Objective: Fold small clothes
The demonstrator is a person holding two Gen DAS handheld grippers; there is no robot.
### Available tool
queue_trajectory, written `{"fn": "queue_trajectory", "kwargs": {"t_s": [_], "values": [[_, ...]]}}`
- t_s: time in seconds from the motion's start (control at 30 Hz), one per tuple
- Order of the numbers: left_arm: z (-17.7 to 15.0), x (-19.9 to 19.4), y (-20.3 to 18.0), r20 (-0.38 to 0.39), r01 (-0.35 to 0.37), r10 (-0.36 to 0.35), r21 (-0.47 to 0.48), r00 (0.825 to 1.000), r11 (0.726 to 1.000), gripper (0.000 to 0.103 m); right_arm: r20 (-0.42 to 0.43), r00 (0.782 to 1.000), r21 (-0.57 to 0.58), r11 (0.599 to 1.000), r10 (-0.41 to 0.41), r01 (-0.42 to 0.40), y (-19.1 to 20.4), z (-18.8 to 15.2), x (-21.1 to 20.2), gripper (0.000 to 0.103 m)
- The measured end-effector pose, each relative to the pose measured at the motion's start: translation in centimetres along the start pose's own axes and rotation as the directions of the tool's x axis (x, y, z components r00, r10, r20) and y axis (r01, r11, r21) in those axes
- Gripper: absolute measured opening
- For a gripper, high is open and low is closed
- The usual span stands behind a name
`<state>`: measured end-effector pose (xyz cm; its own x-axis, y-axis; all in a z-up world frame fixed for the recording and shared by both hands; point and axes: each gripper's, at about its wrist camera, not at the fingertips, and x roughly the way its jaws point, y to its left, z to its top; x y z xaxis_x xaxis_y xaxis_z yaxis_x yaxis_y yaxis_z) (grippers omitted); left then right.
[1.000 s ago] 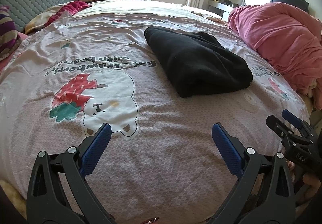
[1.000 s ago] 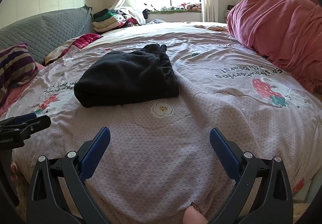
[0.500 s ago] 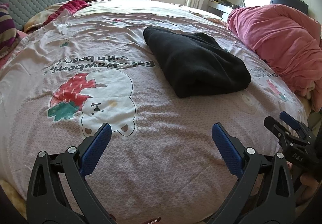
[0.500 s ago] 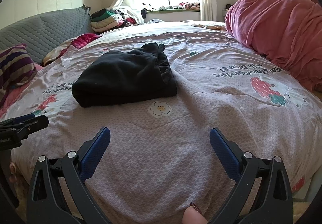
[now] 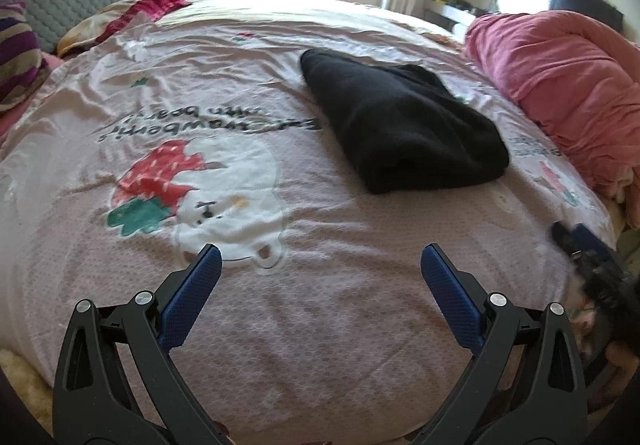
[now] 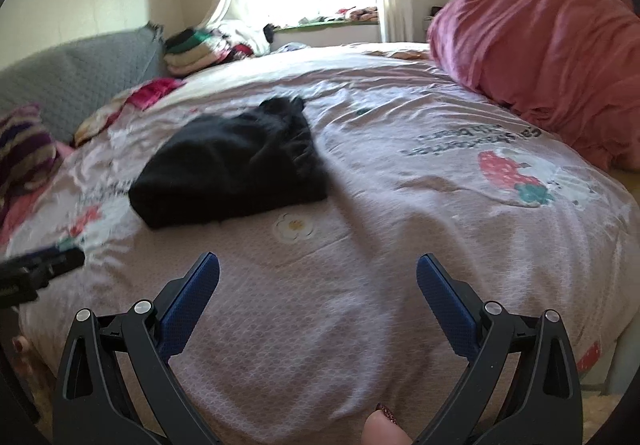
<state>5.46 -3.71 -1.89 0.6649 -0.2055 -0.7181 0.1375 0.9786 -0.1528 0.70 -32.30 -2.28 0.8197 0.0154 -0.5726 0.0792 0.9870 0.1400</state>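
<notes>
So we've got the black garment (image 5: 400,129) already folded into a thick bundle, sitting on the bed (image 5: 280,325) right of centre in the left wrist view and left of centre in the right wrist view (image 6: 232,169). Our left gripper (image 5: 318,269) and right gripper (image 6: 318,277) both hover low in their frames, jaws spread wide, holding nothing. A pink duvet (image 6: 540,25) is heaped in the upper right.

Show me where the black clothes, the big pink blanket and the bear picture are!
black folded garment (image 5: 400,125), left wrist view, middle of its top surface.
pink blanket (image 6: 532,33), right wrist view, middle of the heap.
bear print (image 5: 236,201), left wrist view, the bear's white face on the bedspread.
</notes>
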Motion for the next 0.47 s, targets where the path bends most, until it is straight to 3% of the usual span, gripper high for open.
{"fn": "queue_trajectory", "kwargs": {"t_s": [0.17,0.23,0.27,0.33,0.37,0.43,0.47], "values": [[0.8,-0.9,2.7,0.026,-0.019,0.02,-0.059,0.999,0.998,0.094,0.095,0.992,0.189,0.98,-0.087,0.068,-5.5,2.3,-3.8,0.098],[1.7,-1.1,5.0,0.021,-0.039,0.042,-0.103,0.999,0.994,0.094,0.135,0.976,0.276,0.952,-0.172,0.13,-9.0,3.6,-6.2,0.098],[2.5,-1.1,7.0,0.009,-0.058,0.059,-0.137,0.998,0.989,0.094,0.137,0.957,0.329,0.923,-0.256,0.2,-11.6,4.4,-7.9,0.098],[3.9,-1.2,11.3,-0.015,-0.1,0.1,-0.2,0.995,0.975,0.094,0.101,0.901,0.409,0.843,-0.423,0.35,-16.2,5.0,-10.2,0.098],[4.8,-1.5,15.2,-0.023,-0.13,0.129,-0.251,0.991,0.959,0.094,0.078,0.872,0.438,0.802,-0.484,0.406,-18.4,4.9,-10.9,0.098],[5.7,-2.0,20.5,-0.037,-0.21,0.21,-0.321,0.977,0.923,0.094,-0.055,0.771,0.475,0.663,-0.634,0.579,-25.2,3.8,-11.9,0.098],[6.1,-2.3,24.7,-0.057,-0.277,0.277,-0.373,0.959,0.885,0.094,-0.113,0.727,0.479,0.604,-0.678,0.638,-27.7,3.0,-11.9,0.098]]}}
